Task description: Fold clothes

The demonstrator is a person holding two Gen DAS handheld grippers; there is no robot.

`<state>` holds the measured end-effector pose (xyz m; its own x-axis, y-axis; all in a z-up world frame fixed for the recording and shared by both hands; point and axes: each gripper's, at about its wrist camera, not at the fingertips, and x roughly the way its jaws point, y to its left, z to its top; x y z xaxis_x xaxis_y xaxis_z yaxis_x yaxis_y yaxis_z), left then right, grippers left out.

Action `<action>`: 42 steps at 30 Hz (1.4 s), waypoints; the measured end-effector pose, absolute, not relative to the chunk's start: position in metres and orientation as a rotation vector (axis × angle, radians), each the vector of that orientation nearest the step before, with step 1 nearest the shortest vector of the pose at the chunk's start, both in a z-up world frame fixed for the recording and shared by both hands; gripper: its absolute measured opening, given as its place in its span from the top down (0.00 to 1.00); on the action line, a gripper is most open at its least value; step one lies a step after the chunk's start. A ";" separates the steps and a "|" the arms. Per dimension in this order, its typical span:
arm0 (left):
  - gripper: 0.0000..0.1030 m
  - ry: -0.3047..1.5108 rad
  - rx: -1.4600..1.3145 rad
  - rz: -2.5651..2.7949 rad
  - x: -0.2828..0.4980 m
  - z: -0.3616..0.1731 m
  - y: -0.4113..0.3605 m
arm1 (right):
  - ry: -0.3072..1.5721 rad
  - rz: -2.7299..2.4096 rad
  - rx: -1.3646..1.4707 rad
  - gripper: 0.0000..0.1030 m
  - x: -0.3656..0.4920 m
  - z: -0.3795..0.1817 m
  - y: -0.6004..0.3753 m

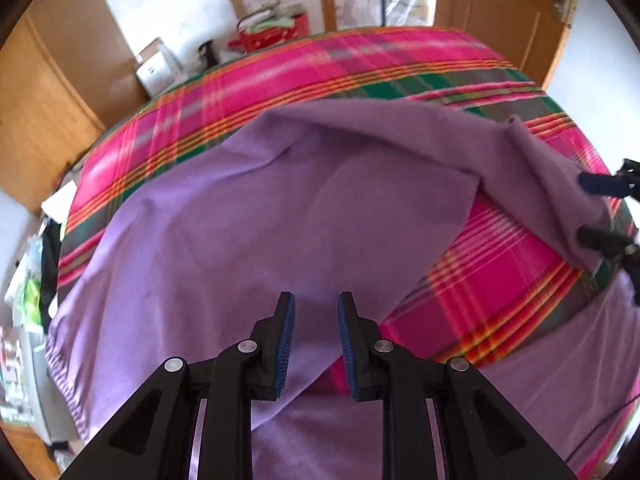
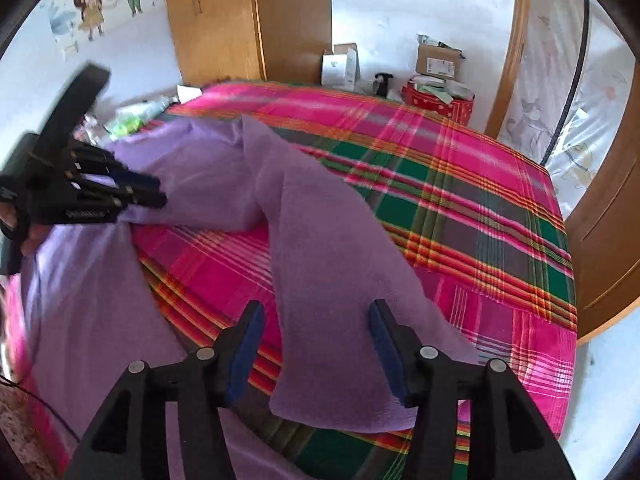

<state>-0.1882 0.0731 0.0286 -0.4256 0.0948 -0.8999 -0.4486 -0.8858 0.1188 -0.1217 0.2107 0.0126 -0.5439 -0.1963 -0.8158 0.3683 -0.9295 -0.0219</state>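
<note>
- One garment here: a big soft lilac-purple fleece garment (image 1: 280, 216), spread over a bed covered in a pink, green and orange plaid blanket (image 1: 360, 64). Just the one piece of clothing as far as I can see.
- Two grippers, both black with blue pads.
- The left gripper (image 1: 316, 340) hangs over the near part of the purple fabric with its fingers a little apart, nothing pinched between them. The cloth lies underneath, and I can't tell if the tips touch it.
- The right gripper (image 2: 316, 344) has its fingers spread wide, with a long strip of the garment running up between them. The pads aren't closed on the fabric.
- In the left wrist view the right gripper shows at the right edge, fingers on either side of a raised bit of cloth. Looks close to it, but that part is blurry.
- Orientation: from the right wrist view that long strip runs away from the camera toward the far left of the bed, where it meets the main body of the garment. So its long axis goes near-to-far, slanting left.
- The wider body lies on the left side of the bed, with a gathered, ribbed edge at the lower left in the left wrist view.
- Bare plaid shows between the strip and the body.
- Background stuff: two cardboard boxes (image 2: 438, 60), one red round tin (image 2: 440, 104), wooden wardrobe panels (image 2: 240, 16).
</note>
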 end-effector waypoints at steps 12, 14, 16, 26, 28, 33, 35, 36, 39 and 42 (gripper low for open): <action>0.78 0.520 -1.377 2.349 -0.189 0.022 0.090 | 0.288 -2.574 1.285 0.76 -0.134 0.007 0.218; 0.78 0.514 -1.365 2.339 -0.189 0.021 0.093 | 0.289 -2.595 1.279 0.87 -0.137 0.008 0.220; 0.78 0.530 -1.357 2.347 -0.190 0.019 0.097 | 0.285 -2.618 1.266 0.89 -0.140 0.010 0.223; 0.78 0.497 -1.351 2.330 -0.199 0.018 0.099 | 0.169 -2.778 1.204 0.90 -0.182 0.029 0.254; 0.78 0.501 -1.346 2.329 -0.200 0.017 0.100 | 0.163 -2.786 1.206 0.90 -0.192 0.028 0.256; 0.78 0.496 -1.337 2.317 -0.201 0.017 0.100 | 0.058 -2.801 1.237 0.89 -0.218 0.024 0.270; 0.78 0.488 -1.335 2.311 -0.201 0.017 0.098 | 0.018 -2.804 1.259 0.89 -0.227 0.022 0.277; 0.78 0.485 -1.334 2.309 -0.201 0.017 0.098 | -0.002 -2.805 1.269 0.88 -0.232 0.022 0.281; 0.78 0.473 -1.333 2.308 -0.199 0.018 0.096 | -0.065 -2.796 1.314 0.86 -0.244 0.020 0.290; 0.78 0.476 -1.333 2.308 -0.198 0.018 0.096 | -0.104 -2.804 1.340 0.83 -0.253 0.019 0.295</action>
